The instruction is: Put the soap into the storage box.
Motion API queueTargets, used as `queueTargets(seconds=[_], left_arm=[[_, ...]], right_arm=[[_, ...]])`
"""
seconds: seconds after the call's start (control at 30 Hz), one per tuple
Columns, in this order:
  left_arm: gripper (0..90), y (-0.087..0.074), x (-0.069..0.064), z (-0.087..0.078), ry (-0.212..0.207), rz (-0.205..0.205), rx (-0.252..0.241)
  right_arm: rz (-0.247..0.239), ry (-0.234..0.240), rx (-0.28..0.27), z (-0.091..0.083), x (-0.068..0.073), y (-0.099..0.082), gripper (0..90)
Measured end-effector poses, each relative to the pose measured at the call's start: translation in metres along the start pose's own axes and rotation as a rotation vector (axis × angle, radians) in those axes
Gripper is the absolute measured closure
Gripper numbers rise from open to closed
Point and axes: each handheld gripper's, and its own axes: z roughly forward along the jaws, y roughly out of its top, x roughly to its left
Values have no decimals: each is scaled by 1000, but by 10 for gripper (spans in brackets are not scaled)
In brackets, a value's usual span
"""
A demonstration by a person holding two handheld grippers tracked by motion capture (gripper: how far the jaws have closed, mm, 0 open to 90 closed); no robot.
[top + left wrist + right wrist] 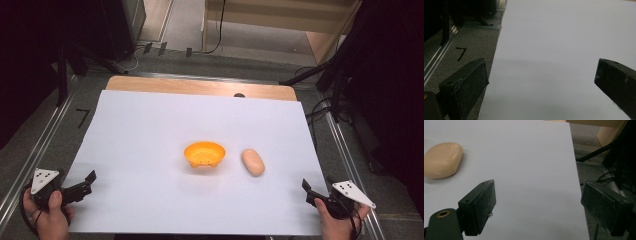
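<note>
The pale soap bar [253, 162] is seen just right of the orange bowl [205, 154]; both the left gripper [541, 77] and right gripper [537, 202] are held spread and empty; a glancing pinch could let the smooth bar squirt away.

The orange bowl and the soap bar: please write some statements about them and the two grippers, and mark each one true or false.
1. The soap bar lies inside the orange bowl. False: it lies on the white sheet beside the bowl, apart from it.
2. The right gripper is nearer to the soap bar than the left gripper is. True.
3. The left gripper holds the bowl. False: its jaws are open with nothing between them.
4. The right gripper's jaws are open and empty. True.
5. The bowl stands upright. True.
</note>
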Motion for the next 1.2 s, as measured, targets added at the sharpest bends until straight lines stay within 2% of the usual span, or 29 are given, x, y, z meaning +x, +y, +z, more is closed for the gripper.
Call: queueTargets(seconds=[0.13, 0.23, 0.33, 0.37, 0.43, 0.5, 0.53, 0.57, 0.63, 0.7, 0.73, 0.8, 0.9, 0.93, 1.0, 1.07, 1.2], left_arm=[[0, 0, 0, 0, -3, -1, -4], [0, 0, 0, -1, -4, 2, -1], [0, 0, 0, -1, -5, 2, -1], [0, 0, 0, -1, -5, 2, -1], [0, 0, 0, -1, -4, 3, -5], [0, 0, 0, -1, -4, 4, -4], [0, 0, 0, -1, -3, 4, -4], [0, 0, 0, -1, -1, 5, -1], [0, 0, 0, 0, -1, 5, 0], [0, 0, 0, 0, -1, 4, 1], [0, 0, 0, 0, -1, 2, 0], [0, 0, 0, 0, -2, 1, 0], [0, 0, 0, 0, -1, 1, -1], [0, 0, 0, 0, -2, 1, 0], [0, 0, 0, 0, -2, 1, -1], [0, 0, 0, 0, -2, 0, 0], [0, 0, 0, 0, -3, -1, -1]], right_arm=[[1, -19, 1, -1, 1, 3, 132], [3, -5, -10, -4, 2, 5, 142], [8, 3, -10, -7, 2, 10, 223], [8, 3, -10, -7, 2, 10, 223], [2, -13, -3, -8, 0, 13, 348], [-5, -17, 0, -8, -1, 13, 380], [-2, 24, 6, -8, -3, 14, 403], [-2, 24, 6, -8, -3, 14, 403], [-13, 69, 29, -5, -5, 16, 446], [-26, 77, 34, -4, -5, 17, 442], [-64, 55, 42, -3, -3, 20, 440], [-77, 36, 46, -2, -3, 22, 440], [-77, 11, 114, -3, 0, 31, 426], [-77, 11, 114, -3, 0, 31, 426], [-78, 9, 145, -4, 2, 34, 327], [-85, 33, 153, -5, 4, 39, 300], [-85, 32, 172, -3, 6, 44, 253]])
